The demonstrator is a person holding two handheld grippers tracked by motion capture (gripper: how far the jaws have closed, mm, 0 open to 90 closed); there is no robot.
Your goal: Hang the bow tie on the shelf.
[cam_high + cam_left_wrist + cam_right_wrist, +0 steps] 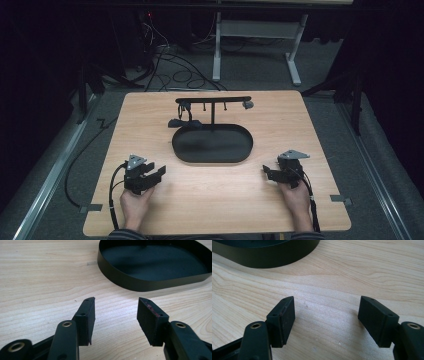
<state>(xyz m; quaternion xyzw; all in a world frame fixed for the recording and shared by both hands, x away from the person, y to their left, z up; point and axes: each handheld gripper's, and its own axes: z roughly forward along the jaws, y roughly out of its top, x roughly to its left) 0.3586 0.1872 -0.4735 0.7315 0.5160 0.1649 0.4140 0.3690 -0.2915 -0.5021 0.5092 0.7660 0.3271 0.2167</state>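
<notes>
Black oval metal tray (196, 150) sits at centre frame in the high view, on the pale wood-grain tabletop (225, 200), with a black T-shaped hanger stand (213, 100) rising from its far edge. Tray's long axis runs left-right across the frame, parallel to the crossbar above it, so both rounded ends face the two hands roughly equally. Small dark items hang from the bar; a dark object (179, 122) lies on the table at the tray's upper-left end, too small to identify. Left gripper (152, 172) rests at lower left, right gripper (268, 171) at lower right, each well apart from the tray and angled inward toward it. Reads as a symmetric parked pose with the work centred between them, my guess. Left gripper view: jaws spread with nothing but bare wood between them, one pad (147, 320) showing reddish wear on its edge, tray wall (140, 282) ahead at upper right. Right gripper view: jaws spread wider, nothing between, pad (284, 320) clean, tray wall (267, 258) at upper left. Neither gripper touches the tray. Flat low wall suggests an edge pinch from either rounded end would work.
</notes>
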